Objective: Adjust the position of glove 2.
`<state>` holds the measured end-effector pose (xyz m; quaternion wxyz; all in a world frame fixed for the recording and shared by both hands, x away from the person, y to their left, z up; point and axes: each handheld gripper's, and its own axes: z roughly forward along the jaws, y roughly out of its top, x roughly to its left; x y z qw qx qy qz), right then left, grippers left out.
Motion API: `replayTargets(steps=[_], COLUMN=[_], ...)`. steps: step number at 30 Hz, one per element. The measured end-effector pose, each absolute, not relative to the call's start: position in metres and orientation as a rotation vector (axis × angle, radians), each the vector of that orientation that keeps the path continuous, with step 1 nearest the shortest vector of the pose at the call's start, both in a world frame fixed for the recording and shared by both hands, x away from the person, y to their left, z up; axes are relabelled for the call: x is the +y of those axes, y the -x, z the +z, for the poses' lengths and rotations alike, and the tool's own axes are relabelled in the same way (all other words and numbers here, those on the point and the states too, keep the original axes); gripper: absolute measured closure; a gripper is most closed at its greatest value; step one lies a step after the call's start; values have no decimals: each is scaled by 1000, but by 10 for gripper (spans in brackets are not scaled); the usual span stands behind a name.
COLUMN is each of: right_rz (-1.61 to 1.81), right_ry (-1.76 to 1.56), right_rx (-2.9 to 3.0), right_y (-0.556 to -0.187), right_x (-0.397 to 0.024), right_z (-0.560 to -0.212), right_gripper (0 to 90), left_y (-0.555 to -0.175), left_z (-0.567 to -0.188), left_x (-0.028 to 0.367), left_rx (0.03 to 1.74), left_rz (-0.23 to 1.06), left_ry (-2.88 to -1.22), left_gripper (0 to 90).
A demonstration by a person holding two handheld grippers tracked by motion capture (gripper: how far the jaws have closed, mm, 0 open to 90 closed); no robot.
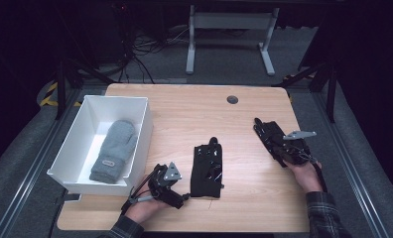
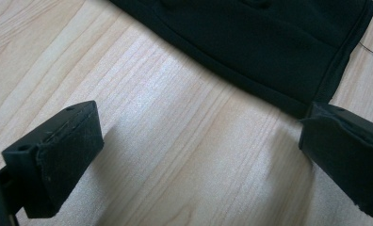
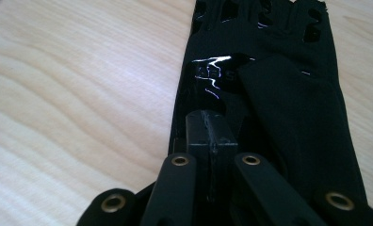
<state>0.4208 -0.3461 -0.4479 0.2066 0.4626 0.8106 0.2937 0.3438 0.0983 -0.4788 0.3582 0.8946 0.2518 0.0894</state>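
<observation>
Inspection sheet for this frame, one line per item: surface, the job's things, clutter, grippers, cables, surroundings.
Surface: wooden table, pale grain, a round grommet near its far edge.
Job's things: black glove flat at the table's middle; second black glove on the right side; grey mitten lying in the white bin at the left.
Clutter: nothing seen.
Grippers: left gripper open, one jaw at the middle glove's cuff corner; right gripper shut on the second black glove.
Cables: one trails from the left gripper off the near edge; a tangle lies on the floor beyond the table.
Surroundings: dark room, grey carpet, white desk frame behind.
</observation>
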Motion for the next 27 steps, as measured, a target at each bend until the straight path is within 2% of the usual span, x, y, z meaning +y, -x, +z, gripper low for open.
replayTargets(steps=[27], right_rz=[880], right_ry=[-1031], right_rx=[2485], right_y=[-357], right_x=[-283], right_z=[-449], right_gripper=[900], left_y=[-344], left_z=[-479], left_x=[98], left_rx=[651], left_rz=[233], left_ry=[-2307], left_gripper=[6])
